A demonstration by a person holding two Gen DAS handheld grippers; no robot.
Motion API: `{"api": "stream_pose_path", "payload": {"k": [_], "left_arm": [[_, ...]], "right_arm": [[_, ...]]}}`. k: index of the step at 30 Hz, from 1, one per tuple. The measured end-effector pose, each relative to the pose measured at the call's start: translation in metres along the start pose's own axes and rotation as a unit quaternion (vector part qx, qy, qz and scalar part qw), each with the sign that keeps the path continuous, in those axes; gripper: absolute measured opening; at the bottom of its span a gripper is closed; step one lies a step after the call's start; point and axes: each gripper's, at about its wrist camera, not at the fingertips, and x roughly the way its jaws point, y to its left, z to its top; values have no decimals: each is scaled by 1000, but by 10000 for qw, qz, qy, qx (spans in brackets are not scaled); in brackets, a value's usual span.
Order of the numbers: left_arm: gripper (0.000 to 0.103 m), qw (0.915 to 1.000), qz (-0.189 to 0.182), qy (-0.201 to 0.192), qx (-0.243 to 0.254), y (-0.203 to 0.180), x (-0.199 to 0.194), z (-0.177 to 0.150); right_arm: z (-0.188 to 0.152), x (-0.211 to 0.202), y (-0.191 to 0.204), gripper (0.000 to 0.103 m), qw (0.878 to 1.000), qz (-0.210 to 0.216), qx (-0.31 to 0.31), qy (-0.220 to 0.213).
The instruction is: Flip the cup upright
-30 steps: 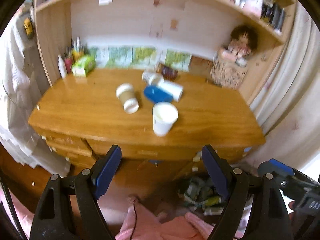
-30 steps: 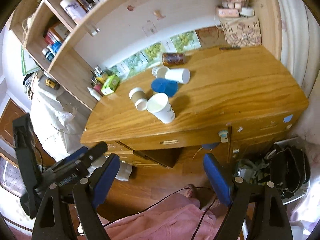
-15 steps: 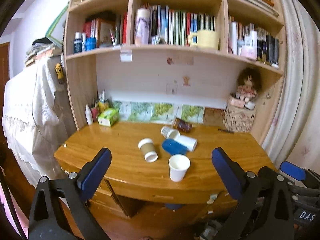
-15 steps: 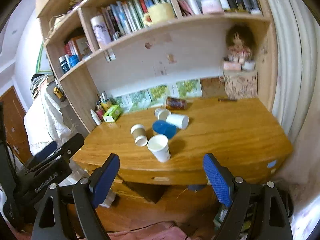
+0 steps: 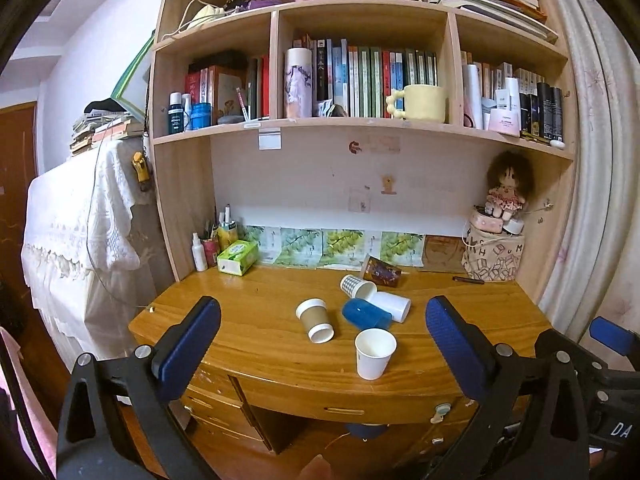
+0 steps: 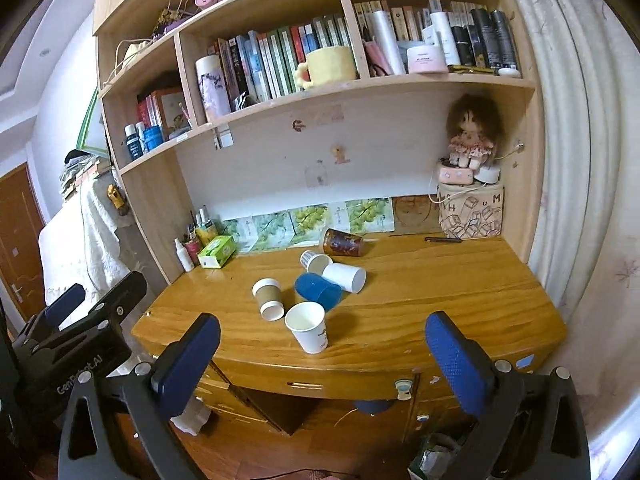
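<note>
Bookshelves point(image 5: 360, 80) loomed over the desk point(image 5: 248, 340). Both grippers, left point(image 5: 320, 344) and right point(image 6: 320, 356), hung wide apart, empty, well short of it. White cup point(image 5: 375, 353) stood upright at front; at its eleven o'clock brown cup point(image 5: 315, 320) lay tipped, blue cup point(image 5: 366, 314) at twelve.

We read "GenRobot.AI" on the black body of the left tongs point(image 6: 86, 364), seen from the right wrist. "DA", cut off, sits on the right tongs point(image 5: 618, 428) in the left view. Loose letters "H", "U", "M" mark the patterned box point(image 6: 470, 214) at the worktop's point(image 6: 440, 292) back. Book spines point(image 5: 360, 80) unreadable.
</note>
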Motion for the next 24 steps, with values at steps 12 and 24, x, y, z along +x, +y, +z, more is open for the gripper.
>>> {"api": "stream_pose_path", "payload": {"k": [12, 24], "left_arm": [[103, 9999, -37, -143, 35, -3, -4, 2], [103, 9998, -95, -170, 89, -7, -4, 3]], "right_arm": [[-2, -3, 1, 103, 10000, -16, -9, -76], [-1, -2, 1, 103, 10000, 16, -18, -89]]}}
